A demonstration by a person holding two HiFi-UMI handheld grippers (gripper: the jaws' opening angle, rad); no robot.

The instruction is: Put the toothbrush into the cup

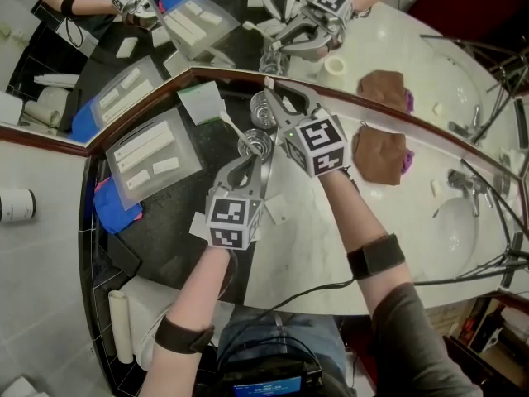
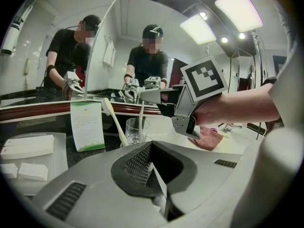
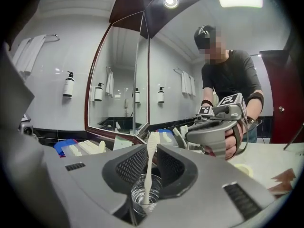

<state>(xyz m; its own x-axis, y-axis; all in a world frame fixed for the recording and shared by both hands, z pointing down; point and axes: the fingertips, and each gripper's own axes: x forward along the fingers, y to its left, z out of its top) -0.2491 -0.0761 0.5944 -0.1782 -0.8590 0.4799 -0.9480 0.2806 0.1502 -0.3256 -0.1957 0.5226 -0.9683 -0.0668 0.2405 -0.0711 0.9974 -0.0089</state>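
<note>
A clear glass cup [image 1: 263, 112] stands on the white counter by the mirror corner. A white toothbrush [image 3: 151, 165] stands upright in the cup [image 3: 145, 198], its foot at the bottom. My right gripper [image 3: 151, 151] is open around it, and the pads are a little apart from the handle. From the left gripper view the same toothbrush [image 2: 141, 113] rises out of the cup [image 2: 135, 132] to the right gripper [image 2: 164, 106]. My left gripper [image 2: 151, 148] is shut on a second white toothbrush [image 2: 114, 122], which leans up to the left. In the head view the left gripper [image 1: 252, 157] sits just in front of the cup.
A green-and-white card [image 2: 87, 125] leans against the mirror's brown frame [image 1: 132, 116]. Clear trays of white packets [image 1: 153, 160] lie to the left on the dark counter. A brown cloth [image 1: 380, 155] lies to the right, and a sink with a faucet [image 1: 463, 180] is beyond it.
</note>
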